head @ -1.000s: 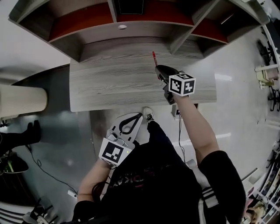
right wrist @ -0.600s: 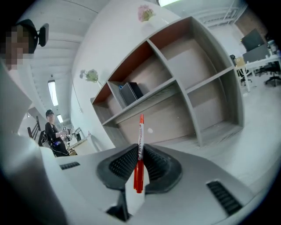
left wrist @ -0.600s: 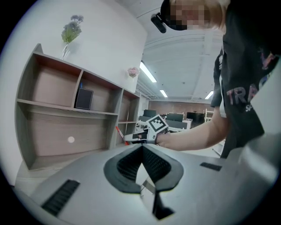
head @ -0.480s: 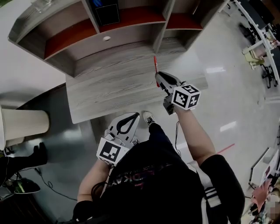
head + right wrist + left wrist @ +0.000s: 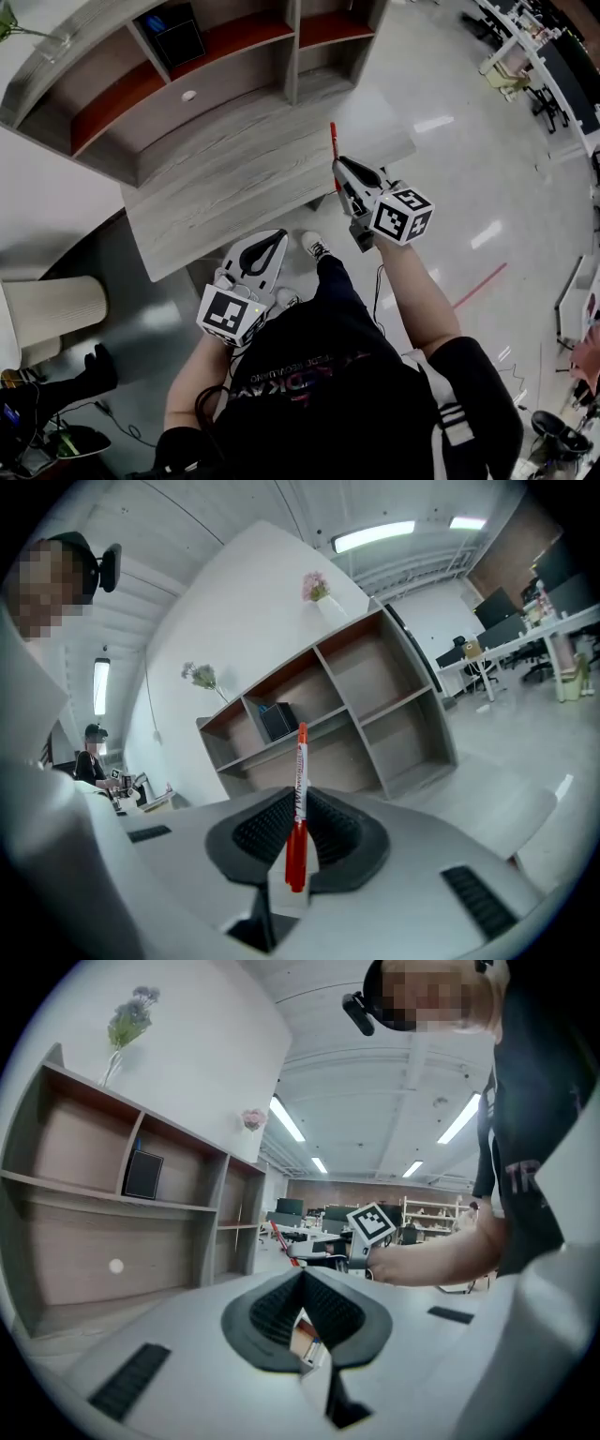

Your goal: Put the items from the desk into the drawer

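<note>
A red pen (image 5: 333, 142) stands upright between the jaws of my right gripper (image 5: 343, 174), which is shut on it above the right end of the grey wooden desk (image 5: 216, 183). In the right gripper view the pen (image 5: 298, 803) sticks up from the right gripper (image 5: 300, 810), with its tip toward the shelves. My left gripper (image 5: 265, 251) hangs lower, at the desk's front edge, shut with nothing in it. The left gripper (image 5: 303, 1281) points toward the pen (image 5: 278, 1238). No drawer shows in any view.
A shelf unit (image 5: 187, 66) rises at the back of the desk, holding a black box (image 5: 178, 36). A small white disc (image 5: 188, 96) sits on its back panel. A cream pillar (image 5: 52, 309) stands at the left. My shoe (image 5: 317, 246) is on the glossy floor below the desk.
The head view has swung, so the desk now lies tilted up and to the left. The right gripper keeps hold of the pen, now over the desk's right end. The left gripper stays low.
</note>
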`<state>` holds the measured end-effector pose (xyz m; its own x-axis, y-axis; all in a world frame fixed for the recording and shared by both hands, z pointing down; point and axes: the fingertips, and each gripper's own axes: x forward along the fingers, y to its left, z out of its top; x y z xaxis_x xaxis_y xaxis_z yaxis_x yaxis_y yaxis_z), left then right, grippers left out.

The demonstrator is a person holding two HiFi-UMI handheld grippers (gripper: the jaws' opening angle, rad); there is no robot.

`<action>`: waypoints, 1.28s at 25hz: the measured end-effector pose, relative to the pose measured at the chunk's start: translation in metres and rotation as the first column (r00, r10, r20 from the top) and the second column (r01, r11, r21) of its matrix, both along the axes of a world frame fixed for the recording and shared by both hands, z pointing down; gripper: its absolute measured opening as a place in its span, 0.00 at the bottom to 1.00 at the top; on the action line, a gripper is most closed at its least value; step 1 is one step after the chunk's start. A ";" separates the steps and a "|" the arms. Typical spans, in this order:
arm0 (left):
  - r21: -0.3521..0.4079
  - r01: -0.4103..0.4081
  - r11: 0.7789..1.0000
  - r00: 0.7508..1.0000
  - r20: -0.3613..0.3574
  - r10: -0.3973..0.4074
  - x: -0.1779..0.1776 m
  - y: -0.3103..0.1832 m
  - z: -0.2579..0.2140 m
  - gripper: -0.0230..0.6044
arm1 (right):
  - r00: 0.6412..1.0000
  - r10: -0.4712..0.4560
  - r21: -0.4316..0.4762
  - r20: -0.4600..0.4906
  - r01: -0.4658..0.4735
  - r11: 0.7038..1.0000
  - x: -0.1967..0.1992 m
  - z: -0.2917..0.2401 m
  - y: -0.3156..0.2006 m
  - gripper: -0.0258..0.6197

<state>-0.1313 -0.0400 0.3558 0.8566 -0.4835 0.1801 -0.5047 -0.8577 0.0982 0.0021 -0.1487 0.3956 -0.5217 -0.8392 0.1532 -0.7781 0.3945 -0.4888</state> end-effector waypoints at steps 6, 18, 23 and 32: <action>-0.033 -0.058 0.998 0.998 -0.010 0.058 0.015 0.005 0.004 0.05 | 0.995 0.097 -0.021 -0.030 -0.097 0.995 0.027 0.007 0.038 0.12; -0.086 -0.120 0.989 0.993 -0.023 0.119 0.081 -0.001 0.018 0.05 | 0.978 0.208 -0.066 -0.030 -0.209 0.976 0.103 0.021 0.074 0.12; -0.120 -0.113 0.986 0.994 -0.011 0.113 0.118 -0.004 0.028 0.05 | 0.980 0.200 -0.111 -0.016 -0.201 0.973 0.133 0.040 0.083 0.12; -0.180 -0.095 0.979 0.994 0.028 0.101 0.139 -0.005 0.050 0.05 | 0.982 0.185 -0.207 0.019 -0.178 0.962 0.141 0.083 0.088 0.12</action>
<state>0.0081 -0.0450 0.4058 0.8894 -0.3549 0.2881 -0.4252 -0.8736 0.2367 0.1427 -0.0608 0.4785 -0.3721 -0.8737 0.3135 -0.8070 0.1376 -0.5743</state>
